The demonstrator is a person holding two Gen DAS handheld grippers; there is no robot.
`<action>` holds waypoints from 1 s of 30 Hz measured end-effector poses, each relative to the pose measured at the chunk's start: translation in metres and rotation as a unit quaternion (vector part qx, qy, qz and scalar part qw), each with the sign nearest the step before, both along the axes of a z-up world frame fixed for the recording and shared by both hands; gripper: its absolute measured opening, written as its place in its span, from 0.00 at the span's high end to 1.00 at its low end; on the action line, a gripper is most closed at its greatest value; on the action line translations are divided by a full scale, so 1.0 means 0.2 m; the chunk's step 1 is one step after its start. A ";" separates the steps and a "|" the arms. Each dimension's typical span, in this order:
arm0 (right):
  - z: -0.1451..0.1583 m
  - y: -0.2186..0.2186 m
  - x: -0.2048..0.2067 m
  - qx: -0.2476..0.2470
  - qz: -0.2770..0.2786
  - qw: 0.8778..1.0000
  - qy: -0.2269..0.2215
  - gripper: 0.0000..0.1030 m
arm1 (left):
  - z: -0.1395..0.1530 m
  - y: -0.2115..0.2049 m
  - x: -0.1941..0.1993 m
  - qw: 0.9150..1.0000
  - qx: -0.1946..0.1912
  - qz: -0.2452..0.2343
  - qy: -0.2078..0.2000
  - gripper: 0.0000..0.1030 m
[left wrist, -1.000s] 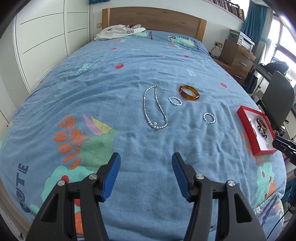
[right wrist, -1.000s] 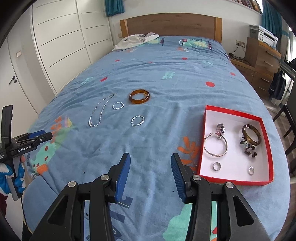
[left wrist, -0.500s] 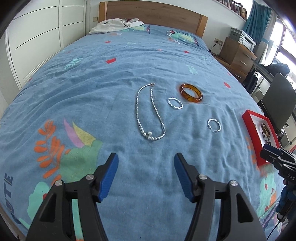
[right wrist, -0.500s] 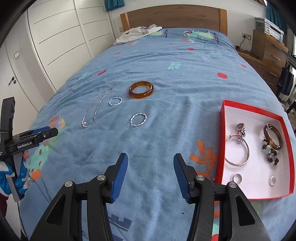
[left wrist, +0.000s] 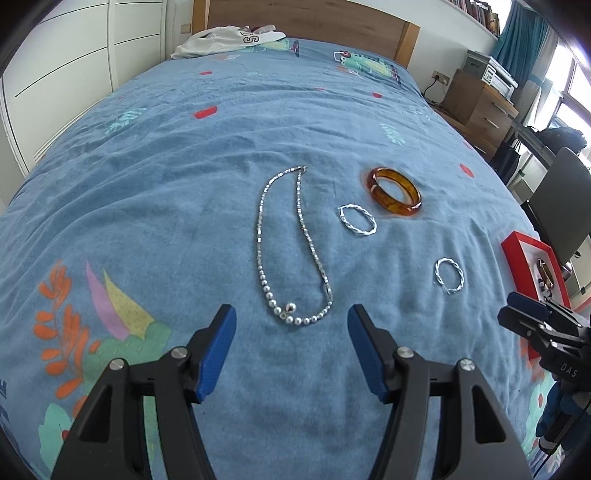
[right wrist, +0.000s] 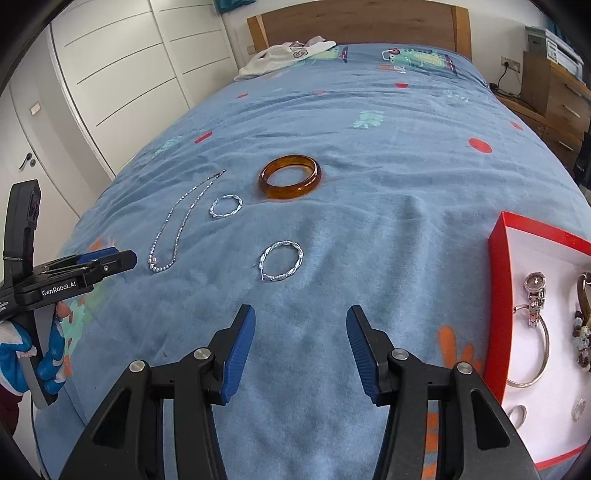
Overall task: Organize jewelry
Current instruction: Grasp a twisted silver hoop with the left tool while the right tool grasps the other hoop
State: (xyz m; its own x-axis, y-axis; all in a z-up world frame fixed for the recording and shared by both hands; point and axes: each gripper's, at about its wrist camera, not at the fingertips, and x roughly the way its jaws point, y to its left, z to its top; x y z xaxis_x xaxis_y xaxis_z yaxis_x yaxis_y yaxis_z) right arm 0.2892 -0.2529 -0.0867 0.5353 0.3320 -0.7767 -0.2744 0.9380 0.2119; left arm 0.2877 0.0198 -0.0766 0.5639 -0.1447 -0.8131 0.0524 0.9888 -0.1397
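A silver bead necklace (left wrist: 291,251) lies on the blue bedspread, its pearl end just ahead of my open, empty left gripper (left wrist: 290,325). An amber bangle (left wrist: 394,191) and two twisted silver hoops (left wrist: 357,220) (left wrist: 448,275) lie to its right. In the right wrist view the nearer hoop (right wrist: 281,261) lies just ahead of my open, empty right gripper (right wrist: 300,326), with the bangle (right wrist: 290,176), the other hoop (right wrist: 226,205) and the necklace (right wrist: 177,229) beyond. A red tray (right wrist: 498,280) at right holds a watch, bangles and rings.
The bed (left wrist: 147,177) has a wooden headboard and white clothing (left wrist: 229,35) at its far end. White wardrobes stand left. A wooden dresser (left wrist: 476,107) and a dark chair (left wrist: 561,199) stand right. The left gripper shows at the left edge of the right wrist view (right wrist: 107,258).
Both grippers have moved forward and lower toward the jewelry: the left closer to the necklace, the right closer to the near silver hoop. Both stay open.
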 end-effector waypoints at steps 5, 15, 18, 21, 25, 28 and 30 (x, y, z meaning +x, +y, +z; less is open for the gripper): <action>-0.05 0.03 0.07 0.004 0.010 1.000 0.004 0.50 | -0.01 -0.06 0.07 1.000 -0.004 -0.013 -0.004 0.41; -0.10 0.11 0.19 0.008 0.035 0.999 0.001 0.50 | 0.00 -0.23 0.28 0.998 -0.018 -0.066 -0.018 0.41; -0.12 0.12 0.22 0.010 0.042 0.999 0.000 0.50 | -0.03 -0.28 0.37 0.997 -0.020 -0.075 -0.014 0.41; -0.14 0.14 0.25 0.013 0.047 0.999 -0.002 0.50 | -0.08 -0.30 0.44 0.997 -0.019 -0.078 -0.005 0.41; -0.17 0.15 0.27 0.019 0.051 0.999 -0.003 0.49 | -0.16 -0.33 0.51 0.997 -0.006 -0.079 0.004 0.42; -0.20 0.16 0.29 0.017 0.052 0.999 -0.006 0.49 | -0.20 -0.35 0.53 0.997 0.007 -0.083 0.002 0.42; -0.21 0.17 0.30 0.013 0.053 0.998 -0.010 0.49 | -0.21 -0.36 0.54 0.996 0.016 -0.086 -0.003 0.42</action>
State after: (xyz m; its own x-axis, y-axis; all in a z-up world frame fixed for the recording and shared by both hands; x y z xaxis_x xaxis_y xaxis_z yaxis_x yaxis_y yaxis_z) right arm 0.3488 -0.2189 -0.1283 0.5109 0.4070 -0.7571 -0.3755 0.8980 0.2293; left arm 0.3956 -0.0523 -0.1178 0.5369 -0.2146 -0.8159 0.2225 0.9689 -0.1084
